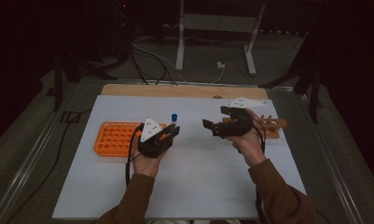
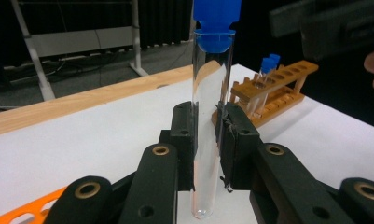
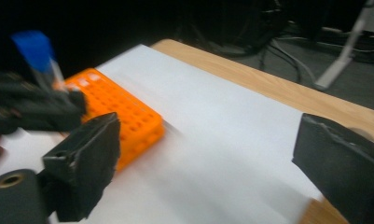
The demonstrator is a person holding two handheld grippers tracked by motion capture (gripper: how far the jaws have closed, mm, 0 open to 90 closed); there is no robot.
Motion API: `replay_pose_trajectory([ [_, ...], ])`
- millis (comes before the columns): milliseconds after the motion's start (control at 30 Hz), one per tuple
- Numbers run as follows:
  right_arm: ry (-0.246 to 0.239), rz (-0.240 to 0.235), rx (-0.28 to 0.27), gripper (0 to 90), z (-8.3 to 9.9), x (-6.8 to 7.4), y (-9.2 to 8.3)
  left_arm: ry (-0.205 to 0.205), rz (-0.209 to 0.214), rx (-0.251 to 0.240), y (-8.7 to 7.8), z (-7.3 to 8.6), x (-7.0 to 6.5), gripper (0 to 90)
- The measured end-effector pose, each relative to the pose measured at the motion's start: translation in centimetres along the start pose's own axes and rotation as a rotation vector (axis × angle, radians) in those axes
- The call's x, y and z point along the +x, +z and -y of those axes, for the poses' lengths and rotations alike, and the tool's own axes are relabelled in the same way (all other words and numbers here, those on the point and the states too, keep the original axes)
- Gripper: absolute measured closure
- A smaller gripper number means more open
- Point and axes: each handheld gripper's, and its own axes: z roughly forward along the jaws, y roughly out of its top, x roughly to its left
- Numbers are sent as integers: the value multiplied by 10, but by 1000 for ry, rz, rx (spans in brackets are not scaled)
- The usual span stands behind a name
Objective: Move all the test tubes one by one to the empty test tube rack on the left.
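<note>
1. From above, you hold a gripper in each hand over a white table (image 1: 184, 186); your left gripper (image 1: 171, 133) is beside an orange rack (image 1: 114, 138), and your right gripper (image 1: 216, 122) is just in front of a wooden rack (image 1: 274, 126); the two grippers are well apart.
2. The left gripper view shows what the high view cannot: a clear glass tube (image 2: 208, 135) with a blue cap (image 2: 216, 23), standing upright between the jaws, its rounded bottom hanging free below them; behind it the wooden rack (image 2: 278, 88) holds another blue-capped tube (image 2: 264, 81).
3. The right gripper view is blurred; it looks across the table (image 3: 212, 154) toward the orange rack (image 3: 124, 116) and shows your left gripper (image 3: 40, 109) at the far left with the tube's cap (image 3: 34, 49) rising above it.
4. Your left gripper (image 2: 207, 140) is closed tight on the tube; both pads press its glass wall about midway down.
5. Your right gripper (image 3: 208, 158) stands wide open; nothing is between its jaws and they touch nothing.
6. The tube is in your left gripper, raised above the table just past the orange rack's right end, well clear of your right gripper.
</note>
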Motion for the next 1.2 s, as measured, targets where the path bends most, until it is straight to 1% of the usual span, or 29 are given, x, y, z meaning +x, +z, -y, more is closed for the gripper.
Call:
replay_pose_trajectory([
  [133, -7, 46, 15, 29, 9, -7, -5, -17, -6, -28, -7, -3, 6, 784],
  [300, 0, 59, 14, 13, 17, -16, -12, -26, -14, -54, -17, -8, 13, 784],
  [367, -7, 62, 11, 12, 20, -18, -15, -20, -19, -59, -20, -10, 16, 784],
  [467, -12, 68, 9, 0, 24, -21, -19, -15, -33, -69, -26, -13, 21, 784],
  [633, -21, 82, 11, 0, 30, -24, -25, -20, -57, -86, -38, -17, 31, 784],
  [700, -26, 94, 10, 0, 32, -25, -28, -19, -58, -82, -43, -17, 36, 784],
  [733, -29, 97, 9, 0, 33, -26, -29, -26, -54, -80, -44, -17, 38, 784],
  [867, -28, 113, 13, 0, 39, -30, -33, -21, -70, -64, -50, -14, 46, 783],
  [1067, -9, 120, 8, 0, 45, -35, -39, -34, -90, -61, -57, -6, 56, 783],
  [1200, -13, 122, 7, 0, 48, -37, -42, -41, -103, -58, -61, 0, 60, 784],
])
